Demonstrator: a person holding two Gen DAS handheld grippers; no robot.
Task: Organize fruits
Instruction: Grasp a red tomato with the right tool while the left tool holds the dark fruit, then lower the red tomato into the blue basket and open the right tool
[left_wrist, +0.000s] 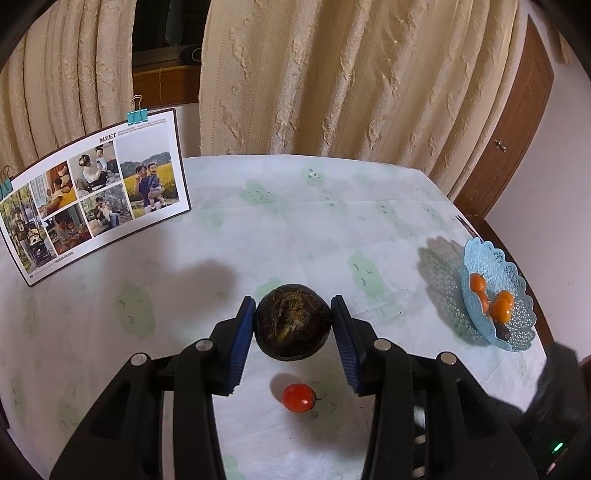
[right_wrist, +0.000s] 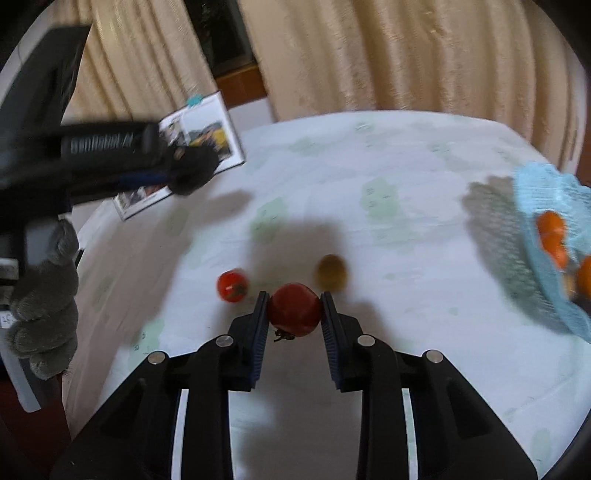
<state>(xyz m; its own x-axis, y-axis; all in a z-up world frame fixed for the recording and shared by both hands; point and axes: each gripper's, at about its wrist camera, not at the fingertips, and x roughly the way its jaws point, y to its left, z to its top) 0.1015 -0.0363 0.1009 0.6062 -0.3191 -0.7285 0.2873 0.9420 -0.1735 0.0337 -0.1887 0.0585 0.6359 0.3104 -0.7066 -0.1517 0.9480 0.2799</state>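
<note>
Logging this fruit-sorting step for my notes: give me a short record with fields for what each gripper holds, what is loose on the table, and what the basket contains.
left gripper: shut on a dark round fruit, held above the table
right gripper: shut on a red tomato
loose on table: a small red tomato; a blurred brownish fruit
blue basket: at the table's right edge, holding orange fruits and one small dark piece
table: pale cloth with green patches
background: clipped photo page, curtains
</note>
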